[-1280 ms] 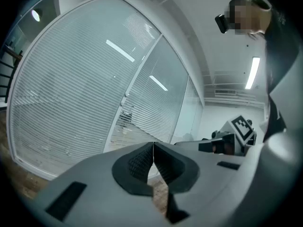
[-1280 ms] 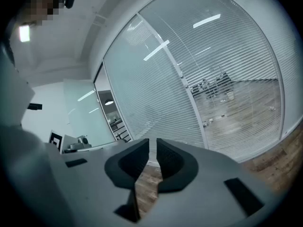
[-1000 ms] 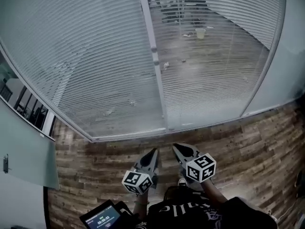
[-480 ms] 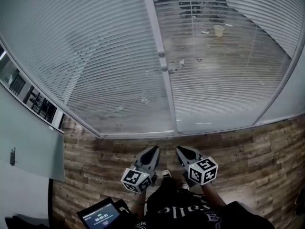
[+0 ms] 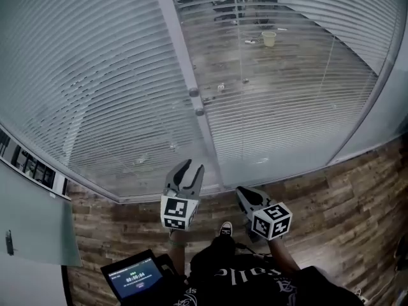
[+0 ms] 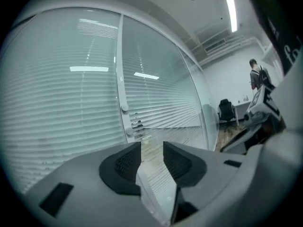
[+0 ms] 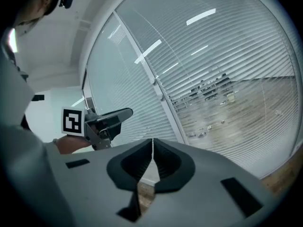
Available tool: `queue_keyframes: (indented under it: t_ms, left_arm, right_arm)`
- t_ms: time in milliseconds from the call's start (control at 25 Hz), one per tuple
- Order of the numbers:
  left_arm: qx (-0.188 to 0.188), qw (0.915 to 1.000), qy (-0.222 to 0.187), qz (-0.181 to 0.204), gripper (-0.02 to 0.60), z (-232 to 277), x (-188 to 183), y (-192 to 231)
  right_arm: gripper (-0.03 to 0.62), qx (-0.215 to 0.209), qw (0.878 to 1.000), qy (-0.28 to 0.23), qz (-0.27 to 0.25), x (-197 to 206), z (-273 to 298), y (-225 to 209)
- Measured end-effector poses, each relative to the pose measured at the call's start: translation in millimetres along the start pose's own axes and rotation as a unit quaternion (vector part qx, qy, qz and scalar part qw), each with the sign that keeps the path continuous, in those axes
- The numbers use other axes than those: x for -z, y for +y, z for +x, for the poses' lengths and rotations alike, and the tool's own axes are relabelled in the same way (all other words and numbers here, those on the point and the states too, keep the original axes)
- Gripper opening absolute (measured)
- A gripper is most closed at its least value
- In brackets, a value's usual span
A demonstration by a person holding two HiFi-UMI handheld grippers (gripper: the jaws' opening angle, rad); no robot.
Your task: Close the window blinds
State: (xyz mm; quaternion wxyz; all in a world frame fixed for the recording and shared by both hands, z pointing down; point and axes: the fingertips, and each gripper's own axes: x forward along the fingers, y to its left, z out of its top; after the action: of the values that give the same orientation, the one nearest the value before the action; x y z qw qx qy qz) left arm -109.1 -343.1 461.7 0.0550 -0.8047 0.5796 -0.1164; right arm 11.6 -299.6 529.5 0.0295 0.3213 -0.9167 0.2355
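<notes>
We hold our left gripper (image 5: pixel 190 168) up before the lower edge of the blinds (image 5: pixel 95 94). Its jaws have just been opening and now stand apart, with nothing between them. Our right gripper (image 5: pixel 245 195) is lower, above the wooden floor (image 5: pixel 357 190), with jaws pressed together and empty. The blinds hang over 2 glass panes, one at each side of the white post (image 5: pixel 179 43).

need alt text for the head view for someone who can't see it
Looking steeply down, a person points two grippers at a wall of horizontal window blinds. The left gripper, nearer the blinds, has jaws that have just been opening, nothing between them; the right gripper is shut and empty. Wood-plank floor lies below.
</notes>
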Motion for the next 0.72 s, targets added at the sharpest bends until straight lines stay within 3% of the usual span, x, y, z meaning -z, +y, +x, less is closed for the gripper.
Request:
queue_keyframes:
  t_ms: [120, 280, 440, 600, 640, 680, 720]
  left_arm:
    - [-0.015, 0.9968, -0.003, 0.078, 0.132, 53, -17, 38]
    - [-0.027, 0.9847, 0.013, 0.171, 0.132, 110, -30, 71]
    - [-0.027, 0.9592, 0.05, 0.277, 0.132, 158, -18, 78]
    - [-0.037, 0.9338, 0.065, 0.35, 0.131, 185, -14, 80]
    - [-0.042, 0.9316, 0.061, 0.356, 0.131, 186, -14, 81]
    - [-0.048, 0.9379, 0.052, 0.34, 0.132, 185, -14, 81]
    - [-0.053, 0.9539, 0.037, 0.293, 0.129, 183, -16, 82]
  right_arm:
    - [0.025, 0.021, 1.0, -0.017, 0.001, -28, 28, -18]
    - [0.025, 0.041, 0.999, -0.025, 0.002, -44, 55, -30]
    - [0.025, 0.049, 0.999, -0.022, 0.008, -47, 68, -42]
    - [0.025, 0.056, 0.998, -0.016, 0.008, -50, 77, -54]
    - [0.025, 0.057, 0.998, -0.017, 0.008, -50, 79, -56]
    - [0.025, 0.058, 0.998, -0.018, 0.009, -50, 80, -57]
    - [0.025, 0.06, 0.998, -0.018, 0.011, -49, 81, -59]
